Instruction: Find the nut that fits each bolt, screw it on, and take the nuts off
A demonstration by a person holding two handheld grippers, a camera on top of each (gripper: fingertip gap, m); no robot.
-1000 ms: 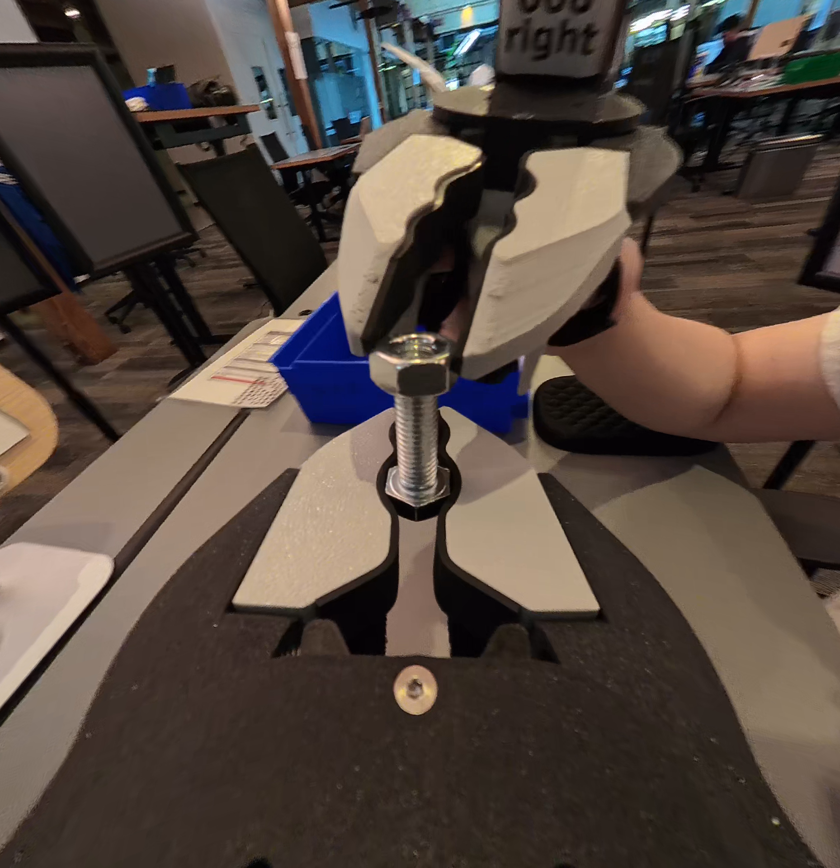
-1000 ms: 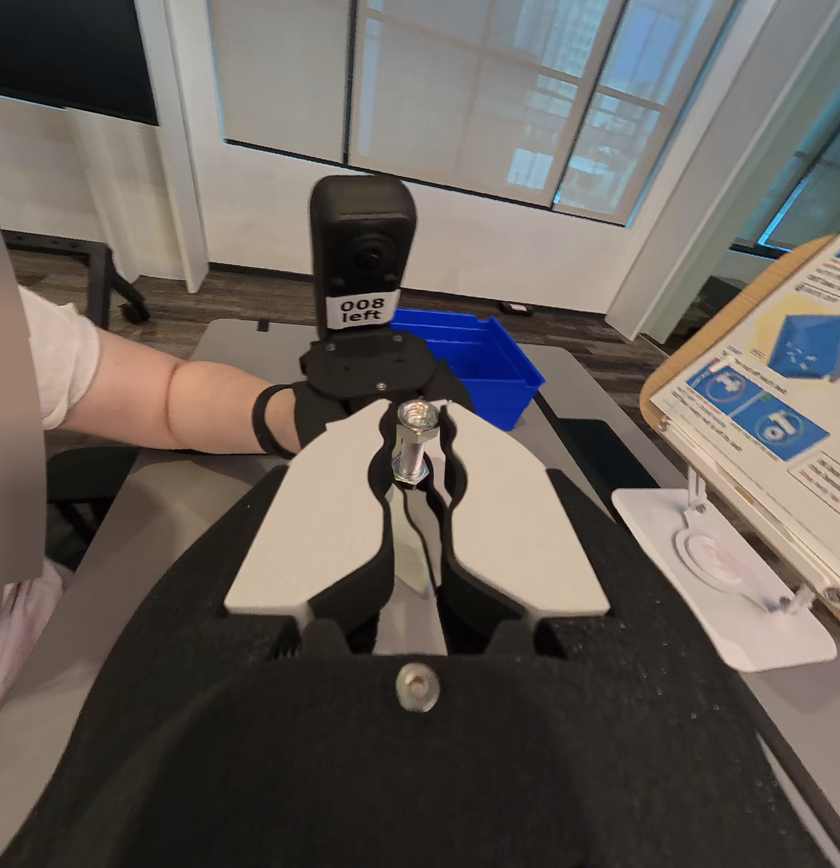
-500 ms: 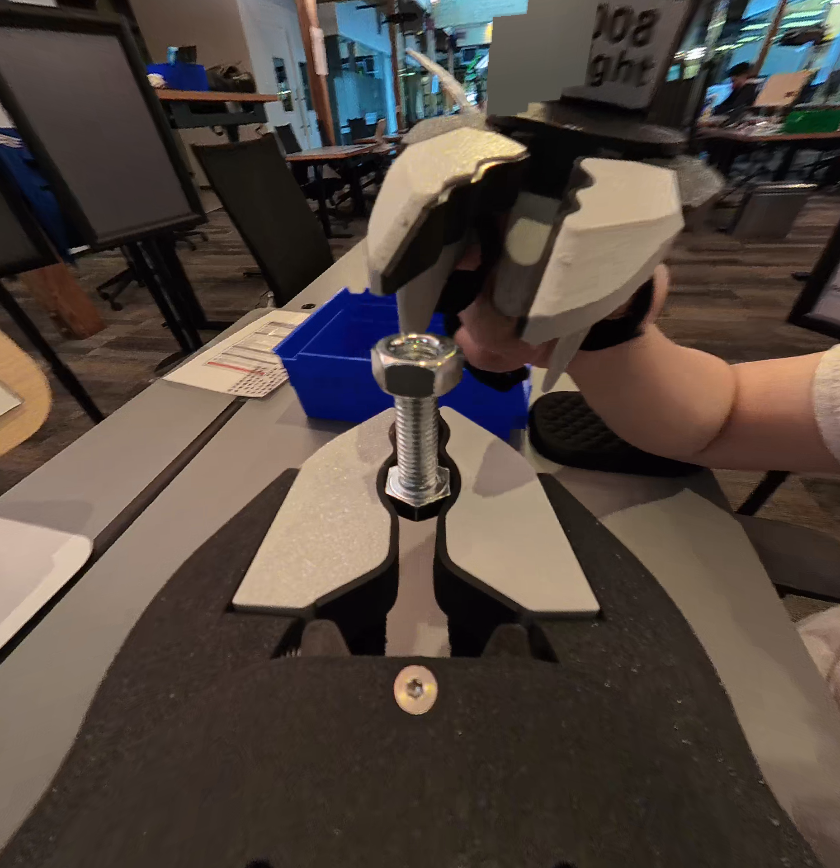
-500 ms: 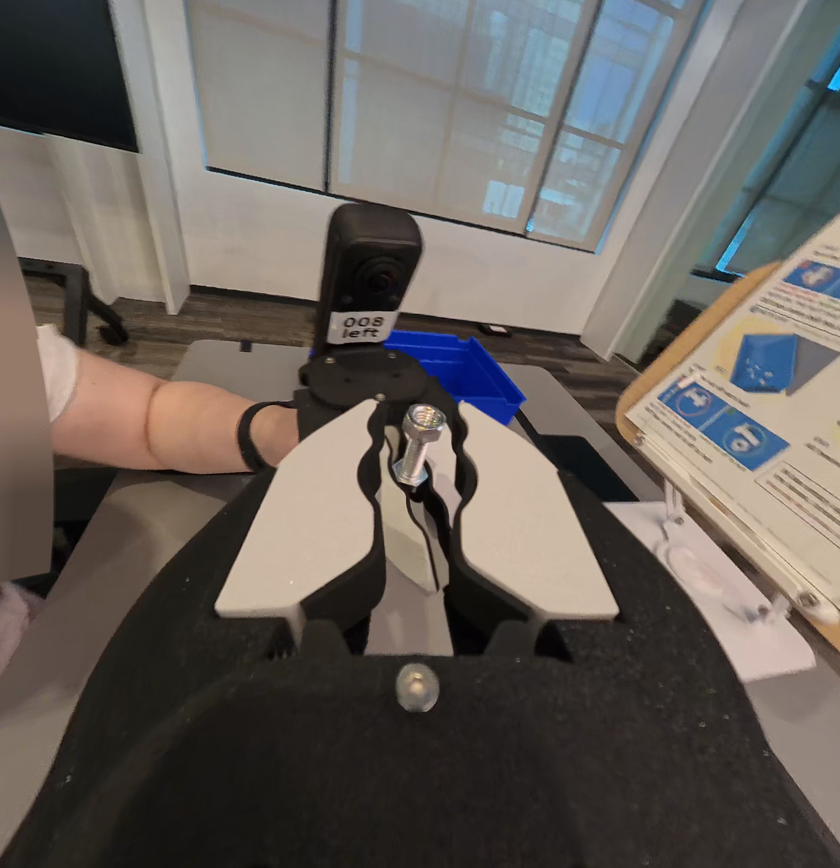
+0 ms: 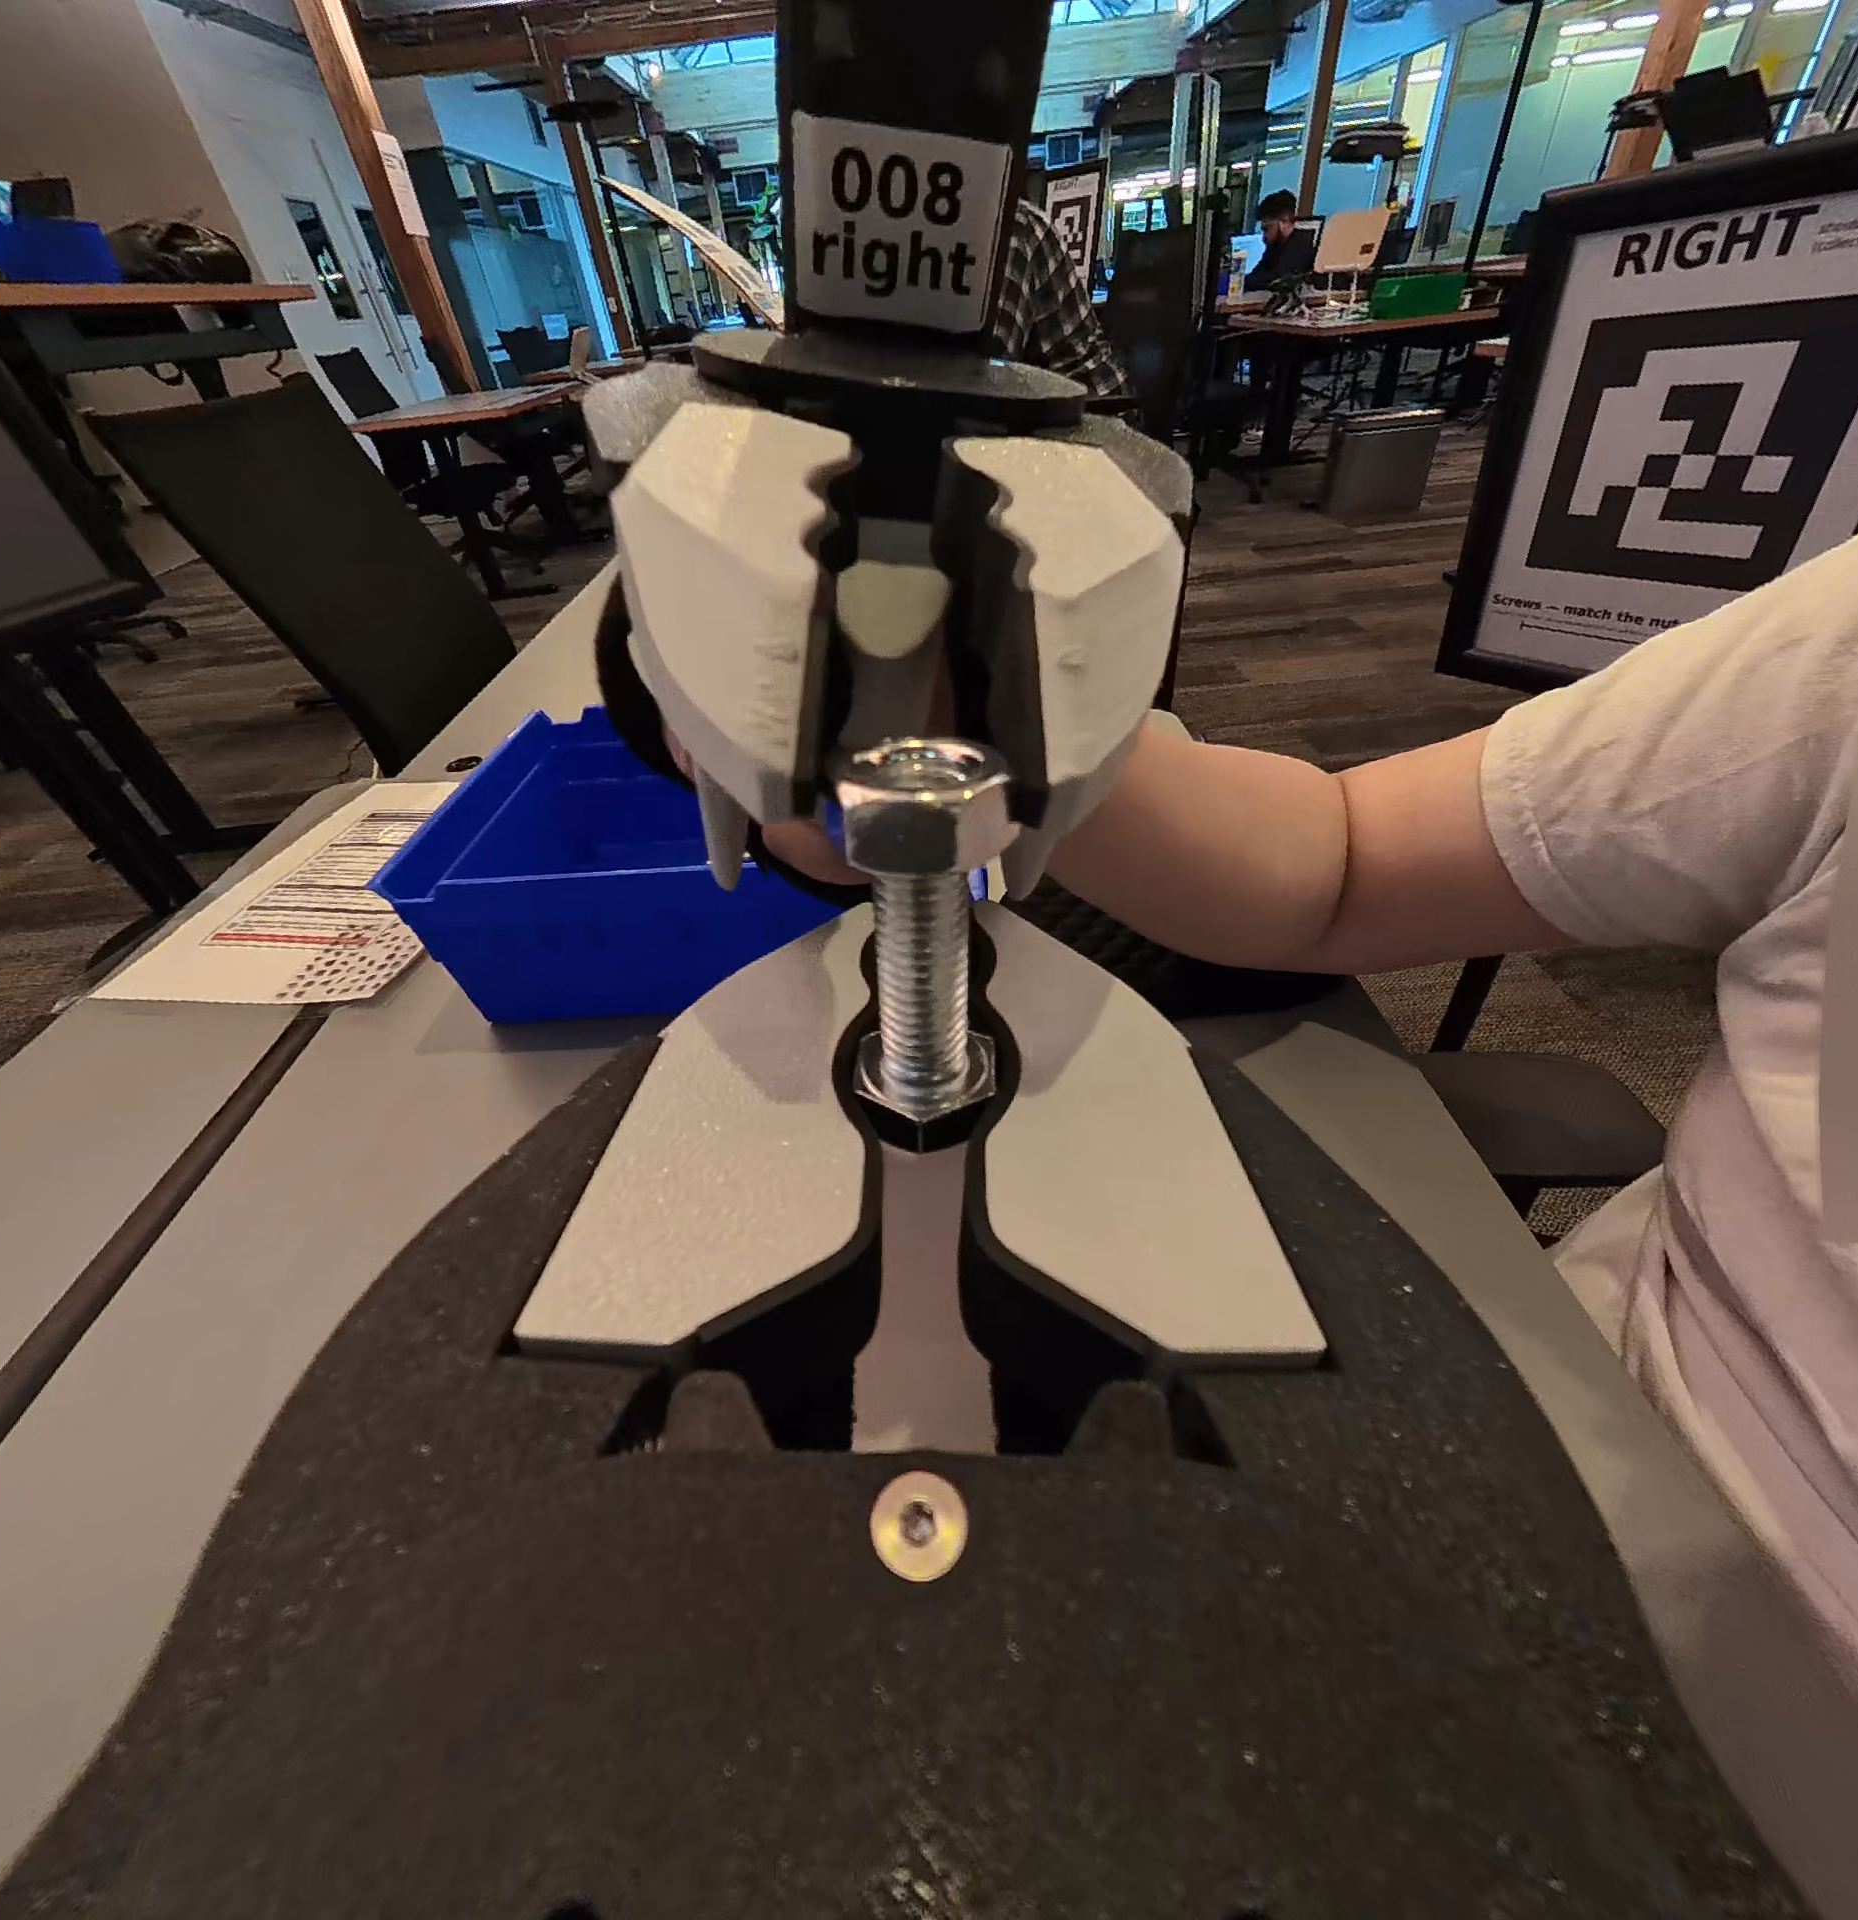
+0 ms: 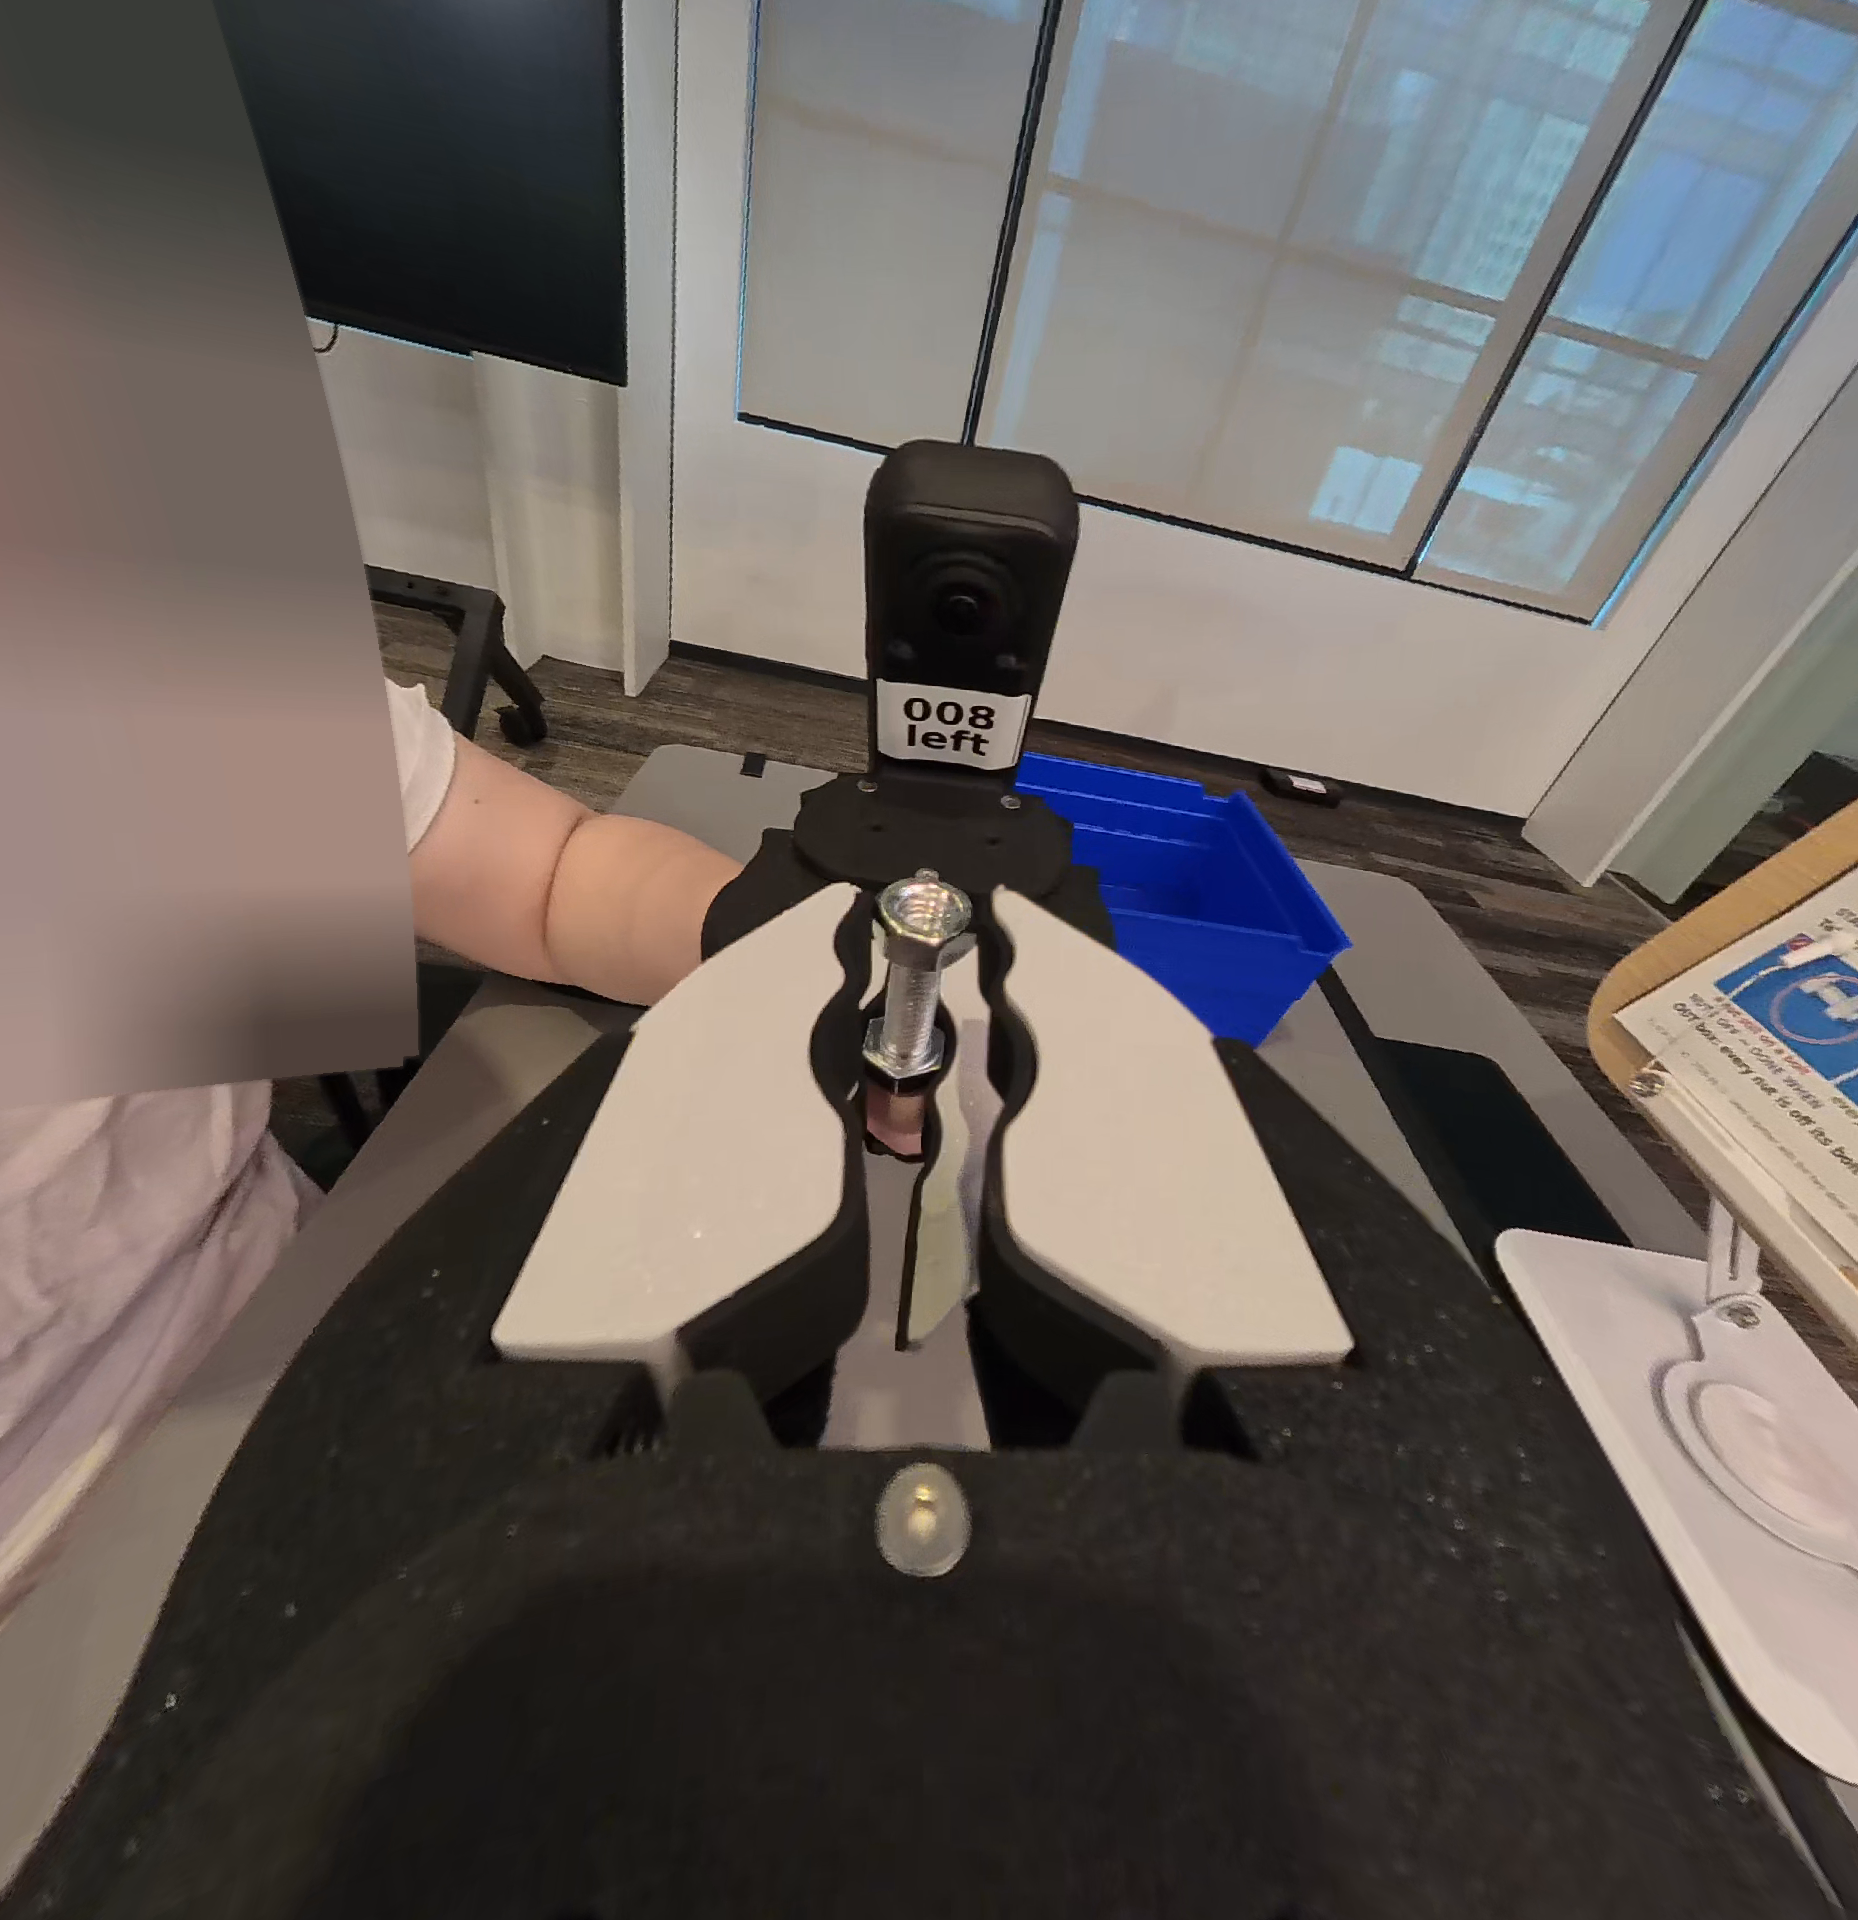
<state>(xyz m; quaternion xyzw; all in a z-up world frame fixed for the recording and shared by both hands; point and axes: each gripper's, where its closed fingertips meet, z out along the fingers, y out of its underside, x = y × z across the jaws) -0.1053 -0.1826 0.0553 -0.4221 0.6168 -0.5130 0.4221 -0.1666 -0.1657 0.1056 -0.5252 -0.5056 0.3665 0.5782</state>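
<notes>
We see the left gripper (image 5: 923, 997) closed on the bolt (image 5: 921, 966), its two fingers pinching the hex head at the lower end in their notch, so the bolt stands upright above the table (image 5: 229, 1143) with its thread rising free of the fingertips. The nut (image 5: 923, 821) sits at the very top of the thread, well apart from the head. The right gripper (image 6: 920, 935) faces the left one from the far side and tilts down over the bolt. Its fingers are parted and stand on either side of the nut. In the right wrist view we see a narrow gap between the nut and each finger, while in the left wrist view the fingers sit so close to it that we cannot tell whether they touch. Through that gap the right wrist view also shows the left gripper's fingers below the head. A bare arm (image 5: 1268, 862) in a white sleeve reaches in from the right behind the right gripper, and another arm (image 6: 572, 904) comes in behind the left gripper. On the grey table beyond the bolt stands a blue bin (image 5: 592, 914), with a printed sheet (image 5: 301, 935) lying just beside it on the left. A black pad (image 5: 1164, 956) lies behind the right gripper. To the right in the right wrist view a picture board (image 6: 1787, 1039) leans on a white stand (image 6: 1631, 1455), and a framed sign (image 5: 1683, 416) stands farther back in the left wrist view.
</notes>
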